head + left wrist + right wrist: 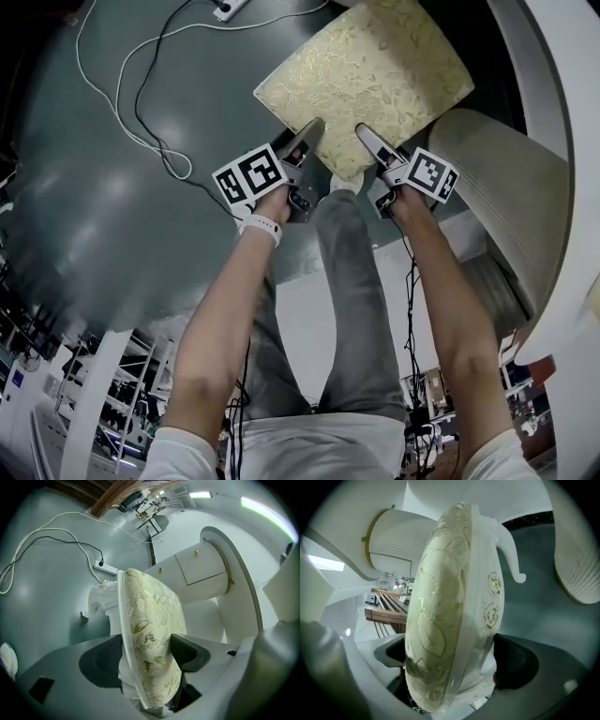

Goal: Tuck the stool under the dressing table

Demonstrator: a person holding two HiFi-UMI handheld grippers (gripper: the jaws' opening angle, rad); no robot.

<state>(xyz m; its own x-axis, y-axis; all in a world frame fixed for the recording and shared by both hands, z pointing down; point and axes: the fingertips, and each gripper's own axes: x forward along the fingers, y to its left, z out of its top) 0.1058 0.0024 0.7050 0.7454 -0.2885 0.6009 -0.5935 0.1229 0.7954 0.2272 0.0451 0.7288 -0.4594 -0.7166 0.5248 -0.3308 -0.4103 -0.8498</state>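
Left gripper [307, 133] jaws clamp the stool [375, 66] seat; right gripper [367, 139] jaws stand apart (seat between them).

White cable [70, 513] — power strip [104, 567]

Stool [366, 75]: cushion pale cream-yellow with a gold leaf-and-vine pattern all over. Its frame is white, with carved round rosettes on the rim. Floor [84, 206]: plain dull grey-green. Cables [150, 141]: one white, one black. Power strip [228, 7] white. Left gripper [312, 131] and right gripper [367, 136]: light grey bodies, black textured pads, cubes with black-and-white square markers. Dressing table [199, 569]: white, small gold knobs, gold trim on a curved ribbed part. Trousers [352, 300] grey, shirt [319, 450] white, wristband [261, 225] white.
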